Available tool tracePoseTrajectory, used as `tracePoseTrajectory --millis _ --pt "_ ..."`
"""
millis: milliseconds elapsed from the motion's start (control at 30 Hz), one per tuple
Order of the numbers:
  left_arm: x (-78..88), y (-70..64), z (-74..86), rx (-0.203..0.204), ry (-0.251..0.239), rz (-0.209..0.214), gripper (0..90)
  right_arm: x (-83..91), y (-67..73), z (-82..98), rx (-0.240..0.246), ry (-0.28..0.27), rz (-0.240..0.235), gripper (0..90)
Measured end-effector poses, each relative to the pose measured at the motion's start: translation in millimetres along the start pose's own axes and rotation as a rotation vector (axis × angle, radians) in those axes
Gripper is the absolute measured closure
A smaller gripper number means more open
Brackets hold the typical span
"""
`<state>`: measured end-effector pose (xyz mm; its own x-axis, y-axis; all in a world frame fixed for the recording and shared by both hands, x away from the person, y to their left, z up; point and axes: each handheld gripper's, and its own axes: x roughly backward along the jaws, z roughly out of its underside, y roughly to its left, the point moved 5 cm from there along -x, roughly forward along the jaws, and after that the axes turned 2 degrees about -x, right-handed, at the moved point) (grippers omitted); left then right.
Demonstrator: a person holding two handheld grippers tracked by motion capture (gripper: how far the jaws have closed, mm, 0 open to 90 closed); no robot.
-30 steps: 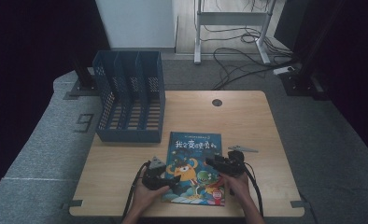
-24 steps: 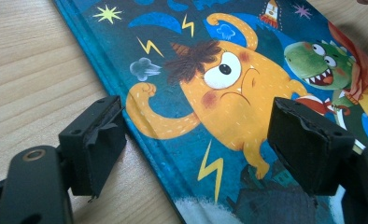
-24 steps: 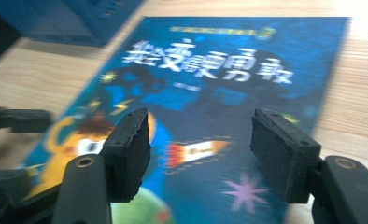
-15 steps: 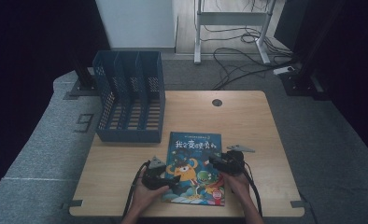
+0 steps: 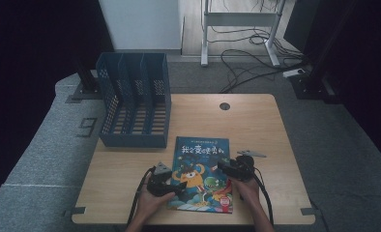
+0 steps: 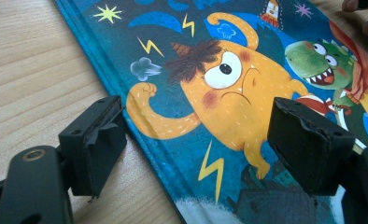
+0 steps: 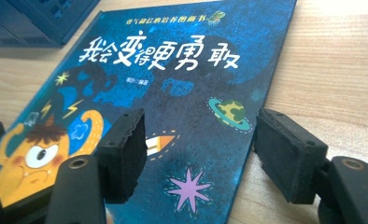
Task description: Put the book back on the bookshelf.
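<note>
Your left gripper [image 6: 196, 144] has its blocky black jaws spread wide, straddling the left edge of the glossy blue picture book [image 5: 202, 173]. Your right gripper [image 7: 198, 151] is spread too, over the book's right edge. Book lies flat on the pale wood table [image 5: 256, 121], near the perforated blue file rack [image 5: 135, 106].

The wooden tabletop [image 5: 256, 121] sits on a grey carpet floor [image 5: 38, 159]. Black cables [image 5: 246, 58] lie behind it. The sides of the room are dark.
</note>
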<state>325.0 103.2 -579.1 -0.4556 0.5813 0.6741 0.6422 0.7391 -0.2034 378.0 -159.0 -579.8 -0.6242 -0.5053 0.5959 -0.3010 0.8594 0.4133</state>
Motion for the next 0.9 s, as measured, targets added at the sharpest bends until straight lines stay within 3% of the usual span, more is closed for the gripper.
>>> tracePoseTrajectory --millis 67,300,367,633,900 --pt "-0.3 -0.6 -0.1 -0.001 0.001 -0.003 18.8 2.3 -1.0 -1.2 -0.037 -0.003 -0.027 35.0" --pt "-0.5 -0.7 -0.1 -0.003 0.000 -0.007 18.5 9.7 0.5 -5.8 -0.070 -0.030 -0.065 35.4" --pt "-0.6 -0.7 -0.1 -0.003 -0.001 -0.006 18.3 16.5 1.1 -9.7 -0.101 -0.049 -0.110 36.4" --pt "-0.5 -0.3 -0.2 -0.001 -0.002 0.000 17.8 24.9 1.4 -14.8 -0.154 -0.058 -0.192 37.6" --pt "-0.6 -0.2 -0.2 0.000 -0.003 0.000 17.8 25.6 0.5 -14.0 -0.169 -0.028 -0.206 39.6"
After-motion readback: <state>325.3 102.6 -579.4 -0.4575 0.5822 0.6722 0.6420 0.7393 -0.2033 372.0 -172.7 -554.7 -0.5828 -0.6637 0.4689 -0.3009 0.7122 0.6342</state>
